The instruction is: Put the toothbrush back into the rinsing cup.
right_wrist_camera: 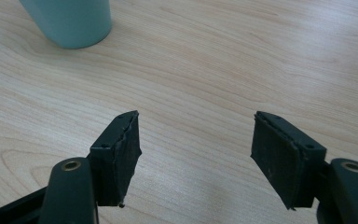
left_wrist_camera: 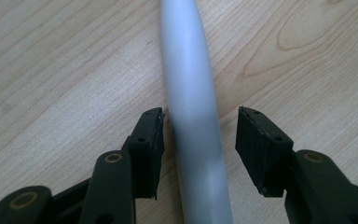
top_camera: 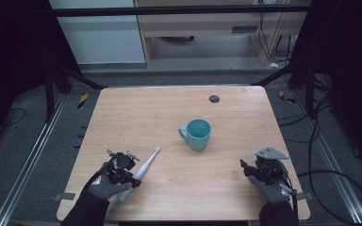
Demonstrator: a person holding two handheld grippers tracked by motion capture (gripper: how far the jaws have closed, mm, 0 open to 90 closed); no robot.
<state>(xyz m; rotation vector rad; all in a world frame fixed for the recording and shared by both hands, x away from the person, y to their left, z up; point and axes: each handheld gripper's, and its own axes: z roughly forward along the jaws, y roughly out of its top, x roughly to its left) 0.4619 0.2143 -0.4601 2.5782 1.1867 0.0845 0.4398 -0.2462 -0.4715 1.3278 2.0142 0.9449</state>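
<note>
A white electric toothbrush lies aslant on the wooden table, its head pointing toward the middle. My left gripper is open, with its jaws on either side of the toothbrush handle. In the left gripper view the left jaw sits close against the handle and a gap remains at the right jaw. A teal mug stands upright near the table's centre, handle to the left. My right gripper hovers open over bare wood at the front right. The right gripper view has the mug's base at its top left.
A small dark round disc sits near the table's far edge. Metal frame bars and cables surround the table on the floor. A cable trails from the right gripper off the table's right side.
</note>
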